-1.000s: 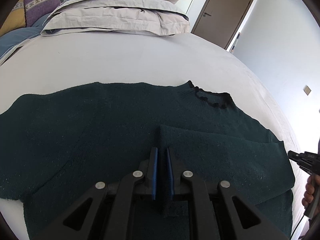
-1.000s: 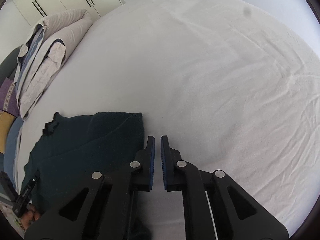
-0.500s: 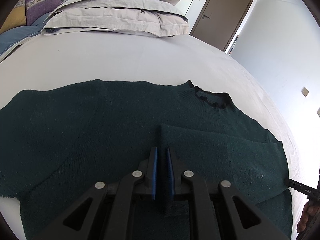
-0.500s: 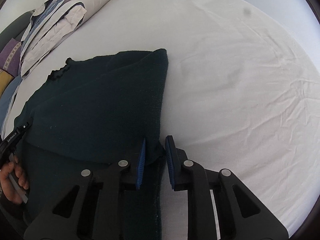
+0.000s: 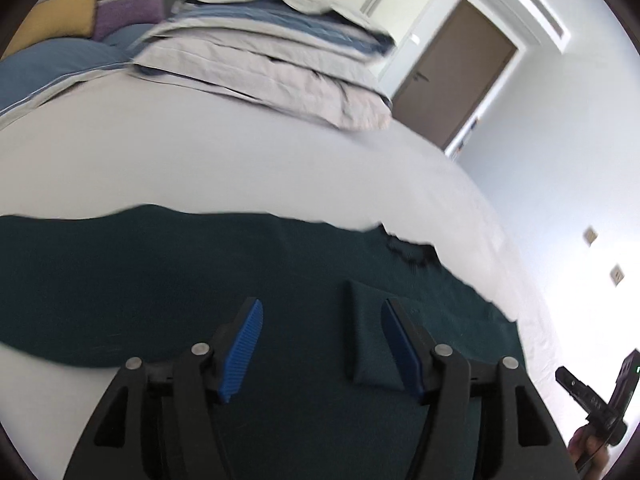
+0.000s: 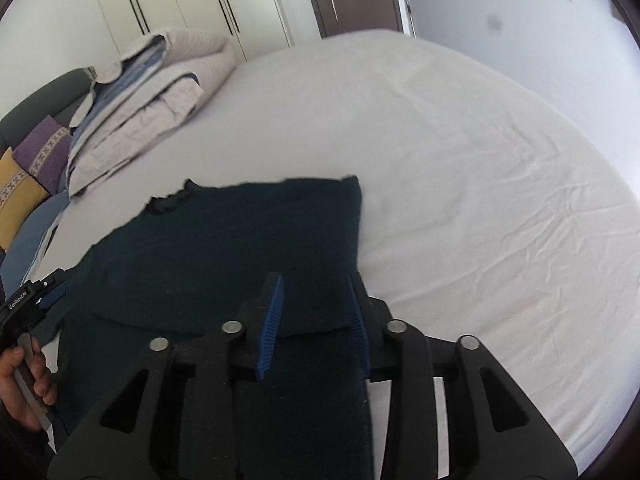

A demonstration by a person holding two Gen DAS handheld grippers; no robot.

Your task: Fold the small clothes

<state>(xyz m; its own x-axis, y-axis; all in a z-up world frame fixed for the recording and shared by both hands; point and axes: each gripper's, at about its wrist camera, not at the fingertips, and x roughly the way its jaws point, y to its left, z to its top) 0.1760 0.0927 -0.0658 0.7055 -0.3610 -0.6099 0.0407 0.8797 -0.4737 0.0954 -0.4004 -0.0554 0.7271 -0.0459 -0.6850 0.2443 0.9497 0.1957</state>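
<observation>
Dark green knit sweater (image 5: 200, 280) lies flat on the bed (image 5: 240, 160), its sleeve folded across the body. Soft, limp and fairly thick, it will sag, so pinch the hem corners. Left tongs (image 5: 320, 344) and right tongs (image 6: 316, 320) have just opened and grip nothing; the frilled collar (image 5: 408, 246) sits at one o'clock.

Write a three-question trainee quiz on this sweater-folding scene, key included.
1. True or false: the left gripper is clamped on the sweater.
2. Which sweater part lies folded over the body? A) sleeve B) hem C) collar
3. Fill in: the sweater lies on a white ___.

Key: 1 false, its jaws have just been opening and the pads stand apart; 2 A; 3 bed sheet.
</observation>
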